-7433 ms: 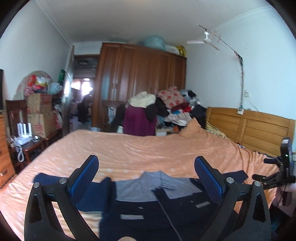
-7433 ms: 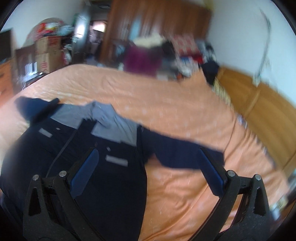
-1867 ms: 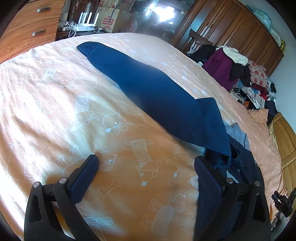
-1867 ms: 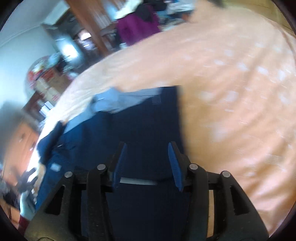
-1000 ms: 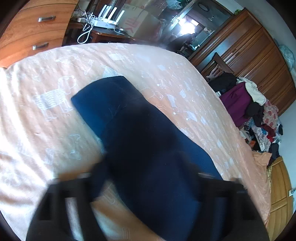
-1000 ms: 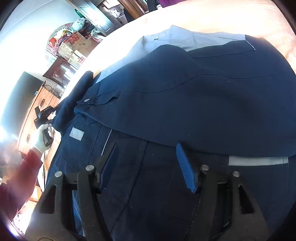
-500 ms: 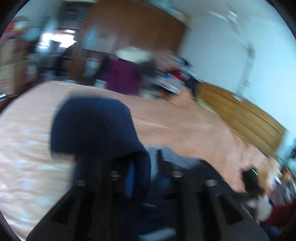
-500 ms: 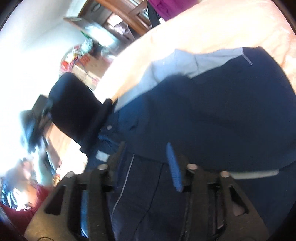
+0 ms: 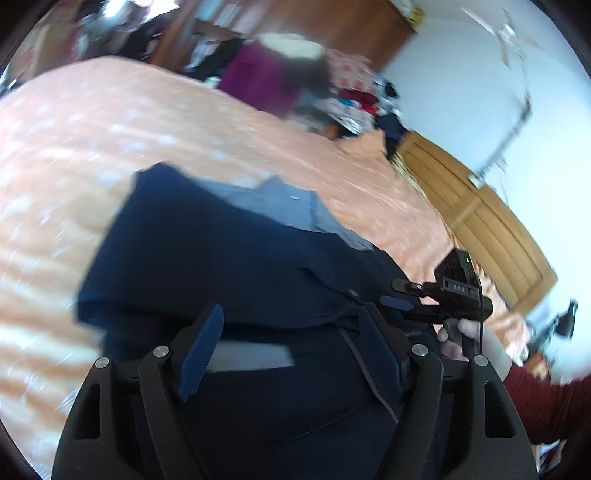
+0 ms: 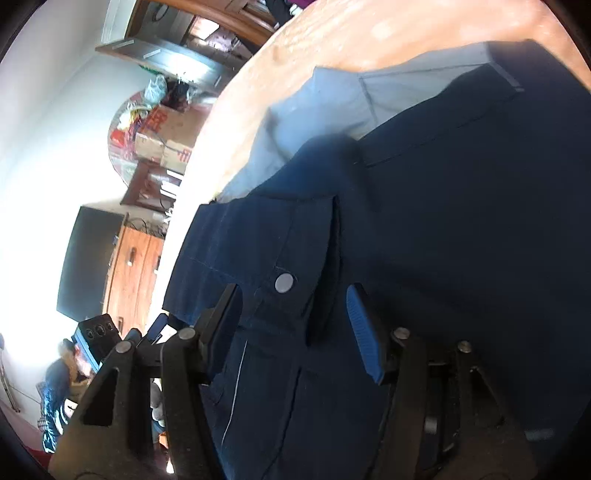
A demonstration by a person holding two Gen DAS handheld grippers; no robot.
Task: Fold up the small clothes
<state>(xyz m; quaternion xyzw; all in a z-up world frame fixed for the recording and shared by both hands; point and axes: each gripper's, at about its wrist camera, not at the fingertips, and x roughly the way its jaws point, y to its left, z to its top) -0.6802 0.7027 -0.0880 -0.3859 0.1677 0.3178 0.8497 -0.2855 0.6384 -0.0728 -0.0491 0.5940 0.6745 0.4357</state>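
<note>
A navy jacket point(image 9: 258, 406) with a grey collar point(image 9: 280, 206) lies flat on the orange bed sheet point(image 9: 110, 122). Its left sleeve point(image 9: 207, 258) is folded across the chest. My left gripper point(image 9: 290, 347) hovers open just above the jacket, and no cloth is pinched between its blue pads. In the right wrist view the sleeve cuff with a silver snap point(image 10: 284, 283) lies between the parted fingers of my right gripper point(image 10: 295, 328). The left wrist view also shows that right gripper point(image 9: 400, 293), held by a gloved hand point(image 9: 465, 336) with a red sleeve.
A wooden headboard point(image 9: 491, 229) bounds the bed on the right. A wardrobe point(image 9: 314, 26) and a heap of clothes point(image 9: 280, 74) stand beyond the far edge. On the left side are a dark TV point(image 10: 88, 266), a wooden dresser point(image 10: 133, 273) and cardboard boxes point(image 10: 166, 136).
My left gripper carried the left sleeve over the jacket, let it go and opened. The right gripper came in lower over the cuff.
</note>
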